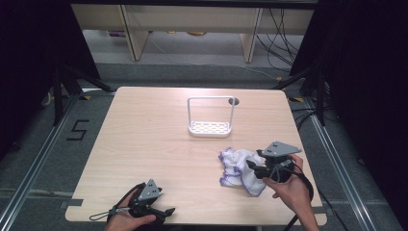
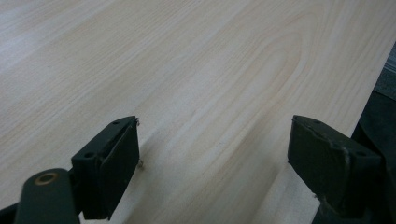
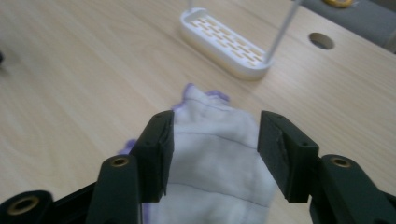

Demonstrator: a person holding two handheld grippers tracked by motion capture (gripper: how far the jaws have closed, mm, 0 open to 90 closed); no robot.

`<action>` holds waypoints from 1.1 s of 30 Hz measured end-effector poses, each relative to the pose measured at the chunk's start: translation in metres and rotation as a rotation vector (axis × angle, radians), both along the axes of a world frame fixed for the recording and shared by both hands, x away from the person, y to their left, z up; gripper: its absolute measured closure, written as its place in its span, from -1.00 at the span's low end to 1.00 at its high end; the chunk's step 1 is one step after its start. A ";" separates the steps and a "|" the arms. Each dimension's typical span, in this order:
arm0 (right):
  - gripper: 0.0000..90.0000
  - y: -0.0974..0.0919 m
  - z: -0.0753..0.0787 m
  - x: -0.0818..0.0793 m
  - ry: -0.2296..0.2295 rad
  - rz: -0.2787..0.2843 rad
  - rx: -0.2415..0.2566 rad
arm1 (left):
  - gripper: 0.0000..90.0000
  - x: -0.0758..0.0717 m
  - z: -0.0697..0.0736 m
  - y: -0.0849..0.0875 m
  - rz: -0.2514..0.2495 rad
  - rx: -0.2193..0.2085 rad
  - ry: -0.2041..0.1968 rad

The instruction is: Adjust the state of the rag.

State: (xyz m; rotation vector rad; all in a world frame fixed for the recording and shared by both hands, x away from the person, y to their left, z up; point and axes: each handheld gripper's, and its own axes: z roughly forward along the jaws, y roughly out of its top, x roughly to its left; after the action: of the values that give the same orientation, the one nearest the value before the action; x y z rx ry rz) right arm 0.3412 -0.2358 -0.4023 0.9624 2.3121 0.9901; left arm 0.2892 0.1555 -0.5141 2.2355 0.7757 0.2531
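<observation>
your right hand-held gripper (image 1: 252,166) sits at the near right of the desk (image 1: 144,144), with its jaws parted over the cloth (image 1: 238,169). in the right gripper view the right hand-held gripper (image 3: 214,154) has the white cloth (image 3: 215,158) lying between its two black jaws, and neither pad presses on the fabric, so nothing is gripped. the cloth is crumpled, white with a purple edge, and lies flat on the desk at the near right, just left of your right hand (image 1: 288,185). beyond it, toward the far side of the desk, stands a white rack (image 1: 210,126) with a slotted base and a thin wire handle arching over it, well apart from the cloth. a small round hole (image 1: 234,101) in the desk lies just behind the rack. your left hand-held gripper (image 1: 166,212) rests at the near left edge of the desk, held in your left hand (image 1: 130,220), well apart from the cloth. in the left gripper view the left hand-held gripper (image 2: 215,154) has its jaws standing wide apart, with bare wood between them.
</observation>
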 end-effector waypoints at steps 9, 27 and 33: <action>-0.05 0.038 -0.024 0.009 0.096 0.047 -0.079 | -0.64 0.001 0.001 -0.002 0.001 -0.021 0.004; 0.90 0.008 -0.009 0.019 0.030 -0.001 -0.055 | -0.34 0.044 0.018 -0.106 -0.156 -0.123 -0.048; 0.89 -0.001 -0.009 0.019 0.039 -0.011 -0.019 | -0.14 0.057 0.011 -0.143 -0.195 -0.104 -0.045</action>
State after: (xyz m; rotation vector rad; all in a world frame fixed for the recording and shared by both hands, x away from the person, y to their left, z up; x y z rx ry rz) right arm 0.3601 -0.2363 -0.4112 0.9938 2.3417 0.9515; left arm 0.3461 0.0129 -0.5029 2.1807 0.5310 0.1638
